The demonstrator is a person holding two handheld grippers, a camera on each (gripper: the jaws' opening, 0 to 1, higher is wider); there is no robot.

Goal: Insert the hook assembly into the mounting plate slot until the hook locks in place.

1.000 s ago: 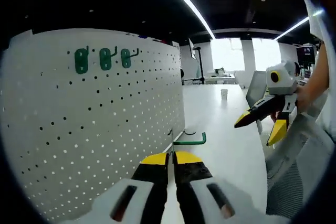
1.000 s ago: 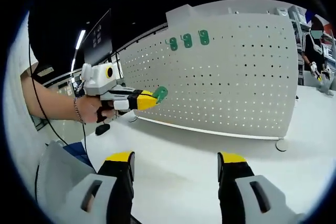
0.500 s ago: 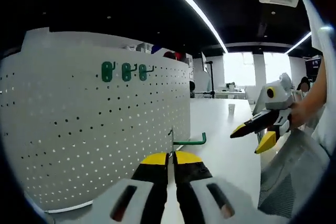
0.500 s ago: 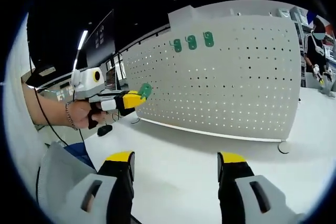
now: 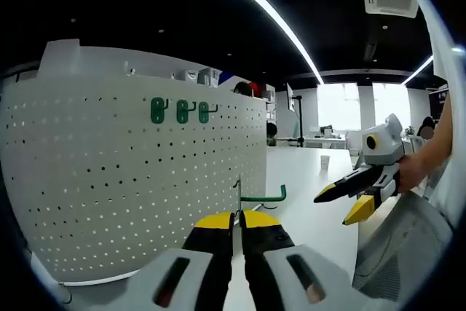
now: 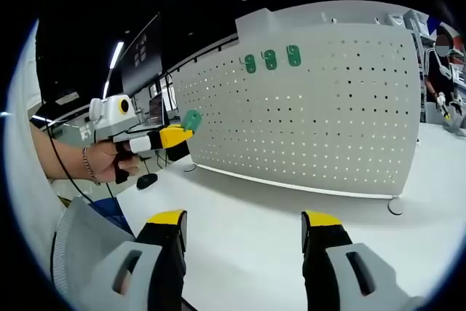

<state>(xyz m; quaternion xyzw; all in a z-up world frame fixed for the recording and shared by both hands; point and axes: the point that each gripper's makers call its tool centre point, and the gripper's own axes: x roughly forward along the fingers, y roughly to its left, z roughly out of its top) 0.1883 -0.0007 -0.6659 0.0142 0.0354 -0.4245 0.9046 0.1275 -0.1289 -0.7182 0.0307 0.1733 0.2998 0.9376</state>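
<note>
Green metal hook assembly (image 5: 261, 196), a wire peg hook with a small flat back plate, sits clenched between the closed yellow-tipped jaws of the left claw (image 5: 238, 218). In the right gripper view the same left claw (image 6: 175, 135) appears in a person's hand, with the hook's green back plate (image 6: 191, 119) projecting from its tip toward the white perforated mounting plate (image 6: 335, 107), a tall pegboard standing on the white surface (image 6: 247, 231).

Compared with one second ago, the left claw has drawn back and away from the board: in the right gripper view it now lies further left and higher, with a wider gap between hook and perforated face. In the left gripper view the board has rotated to a more frontal aspect, and the three green hooks already mounted (image 5: 179, 111) near its top edge have shifted toward centre. This reads as re-aiming for a fresh approach rather than insertion; the hook is not yet in any slot.

The hook's long axis runs crosswise to the left jaws, with the upturned tip to the right and the back plate end on the board side. The plate end appears to lead toward the board, as insertion requires.

The right claw (image 6: 246, 234) hangs released, jaws spread wide and empty, above the surface, well apart from the board.
</note>
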